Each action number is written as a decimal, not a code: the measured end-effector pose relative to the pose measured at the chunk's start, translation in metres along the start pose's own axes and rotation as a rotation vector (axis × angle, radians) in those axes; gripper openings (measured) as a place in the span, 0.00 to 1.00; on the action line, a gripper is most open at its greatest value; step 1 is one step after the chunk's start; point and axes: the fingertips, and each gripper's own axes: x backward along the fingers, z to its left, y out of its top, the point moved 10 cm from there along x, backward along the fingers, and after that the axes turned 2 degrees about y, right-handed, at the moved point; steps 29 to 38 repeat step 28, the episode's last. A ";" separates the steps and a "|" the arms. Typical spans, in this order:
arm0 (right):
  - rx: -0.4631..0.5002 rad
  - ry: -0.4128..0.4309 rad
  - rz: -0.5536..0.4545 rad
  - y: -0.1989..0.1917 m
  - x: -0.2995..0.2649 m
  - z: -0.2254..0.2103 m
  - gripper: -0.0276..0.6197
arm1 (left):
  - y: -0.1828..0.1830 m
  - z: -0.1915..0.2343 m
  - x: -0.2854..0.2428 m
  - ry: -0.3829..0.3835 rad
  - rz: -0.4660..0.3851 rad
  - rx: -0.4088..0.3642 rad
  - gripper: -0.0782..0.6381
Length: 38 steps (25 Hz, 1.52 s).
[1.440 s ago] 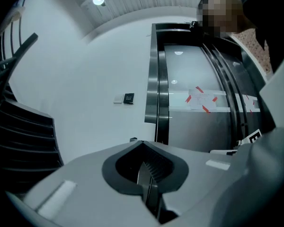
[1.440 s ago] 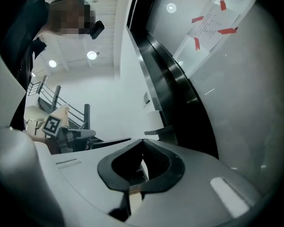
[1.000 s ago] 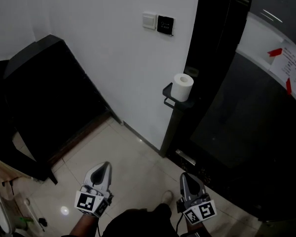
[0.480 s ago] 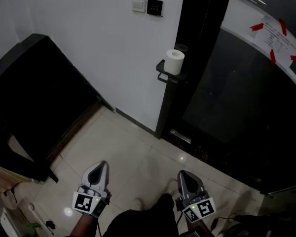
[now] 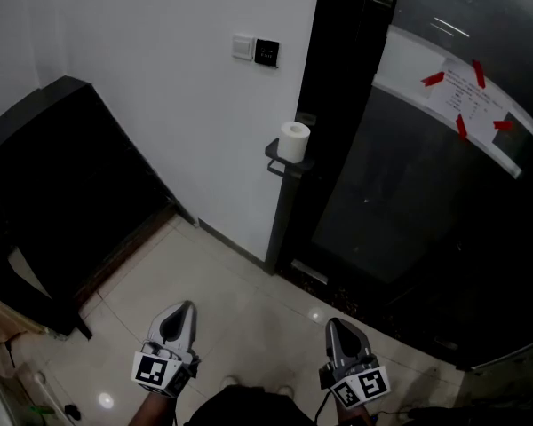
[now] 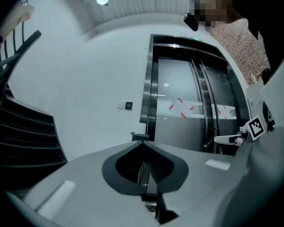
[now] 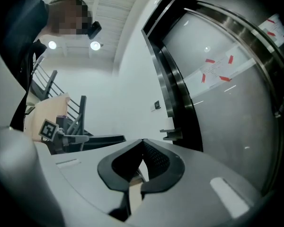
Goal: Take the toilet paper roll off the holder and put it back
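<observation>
A white toilet paper roll (image 5: 293,141) stands upright on a small black holder shelf (image 5: 280,162), fixed where the white wall meets the dark door frame. Both grippers are low in the head view, far from the roll, pointing level toward it. My left gripper (image 5: 186,306) is shut with nothing in it, its tips meeting (image 6: 143,142) just under the distant holder (image 6: 140,136). My right gripper (image 5: 335,323) is also shut and empty (image 7: 143,140). The holder (image 7: 170,135) shows small beyond it, a little to the right.
A dark glass door (image 5: 426,202) with a paper notice (image 5: 466,91) taped in red fills the right. A switch panel (image 5: 256,51) sits on the white wall. A black slanted structure (image 5: 62,176) stands at the left. Pale floor tiles (image 5: 249,318) lie between me and the holder.
In the head view the roll and holder have shrunk and drifted up and left, so they now lie farther off. Both grippers stay low in the picture and shut.
</observation>
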 end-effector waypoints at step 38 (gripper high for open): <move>0.014 0.061 0.037 0.000 0.020 -0.039 0.06 | 0.002 -0.042 0.009 0.087 0.016 -0.015 0.11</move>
